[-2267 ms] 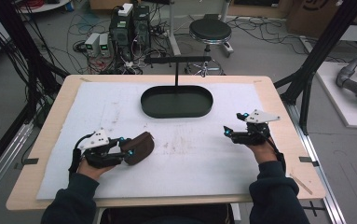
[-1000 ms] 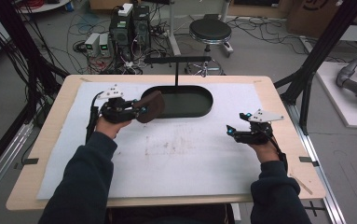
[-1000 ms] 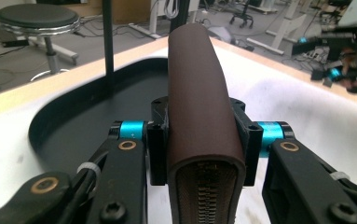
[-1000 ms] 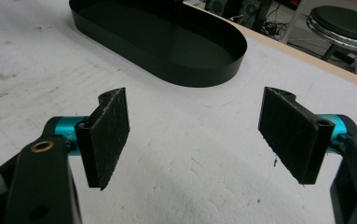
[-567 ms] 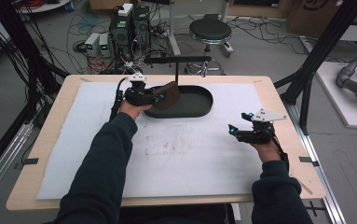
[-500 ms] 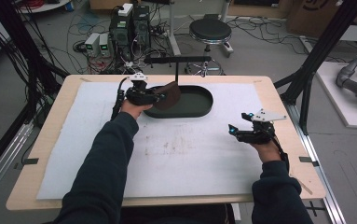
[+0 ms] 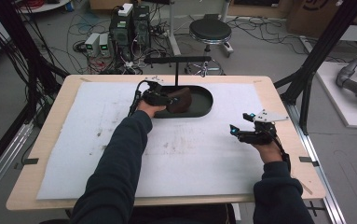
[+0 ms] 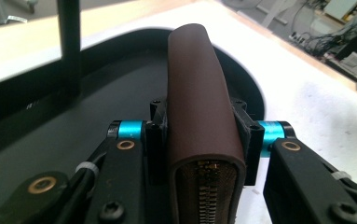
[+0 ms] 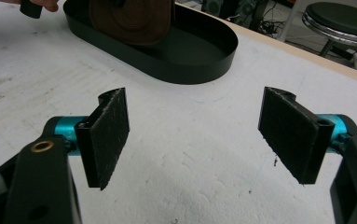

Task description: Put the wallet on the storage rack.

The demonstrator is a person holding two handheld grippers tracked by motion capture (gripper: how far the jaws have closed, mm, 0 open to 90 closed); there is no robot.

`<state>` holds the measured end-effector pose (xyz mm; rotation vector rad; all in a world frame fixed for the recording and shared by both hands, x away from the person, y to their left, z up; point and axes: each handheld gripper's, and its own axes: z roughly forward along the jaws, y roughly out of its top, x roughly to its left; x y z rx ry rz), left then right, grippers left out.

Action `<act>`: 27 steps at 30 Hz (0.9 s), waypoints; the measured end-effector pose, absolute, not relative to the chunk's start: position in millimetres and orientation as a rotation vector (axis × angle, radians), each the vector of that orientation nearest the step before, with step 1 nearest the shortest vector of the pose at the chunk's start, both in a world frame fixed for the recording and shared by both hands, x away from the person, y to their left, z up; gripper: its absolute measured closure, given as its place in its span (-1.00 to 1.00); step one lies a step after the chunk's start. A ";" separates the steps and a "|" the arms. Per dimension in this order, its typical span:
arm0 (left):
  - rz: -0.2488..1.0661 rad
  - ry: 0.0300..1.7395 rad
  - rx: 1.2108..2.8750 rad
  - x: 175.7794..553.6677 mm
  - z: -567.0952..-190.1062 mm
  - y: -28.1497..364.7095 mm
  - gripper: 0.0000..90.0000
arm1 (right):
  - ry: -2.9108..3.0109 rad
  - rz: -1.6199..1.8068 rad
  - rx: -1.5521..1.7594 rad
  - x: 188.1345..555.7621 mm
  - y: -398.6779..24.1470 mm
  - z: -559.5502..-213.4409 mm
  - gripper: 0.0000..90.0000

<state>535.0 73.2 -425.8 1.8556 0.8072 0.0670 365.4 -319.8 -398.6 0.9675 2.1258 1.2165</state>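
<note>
Your left gripper [image 8: 199,154] clamps the brown pouch [image 7: 180,100] over the black tray [image 7: 204,108] — release early and it tips onto the rim; right gripper [image 9: 199,140] gapes empty.

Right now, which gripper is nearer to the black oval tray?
Left. The left gripper holds the brown pouch over the black oval tray; the right gripper stays open, apart, nearer the person.

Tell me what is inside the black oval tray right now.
Over the black oval tray hangs the brown zipped pouch, clamped in the left gripper. An upright black post rises from the tray. The pouch hides the floor beneath it.
</note>
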 end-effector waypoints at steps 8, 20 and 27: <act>0.226 0.942 1.886 534.8 -418.4 89.3 0.00 | 2.134 1.213 0.953 365.2 -318.2 -399.3 -0.45; 0.296 0.914 1.851 494.3 -389.3 122.4 -0.39 | 2.143 1.201 0.951 363.9 -315.2 -399.5 -0.45; 0.396 0.853 1.767 436.1 -381.0 156.8 -0.50 | 2.147 1.161 0.936 362.2 -310.3 -400.2 -0.52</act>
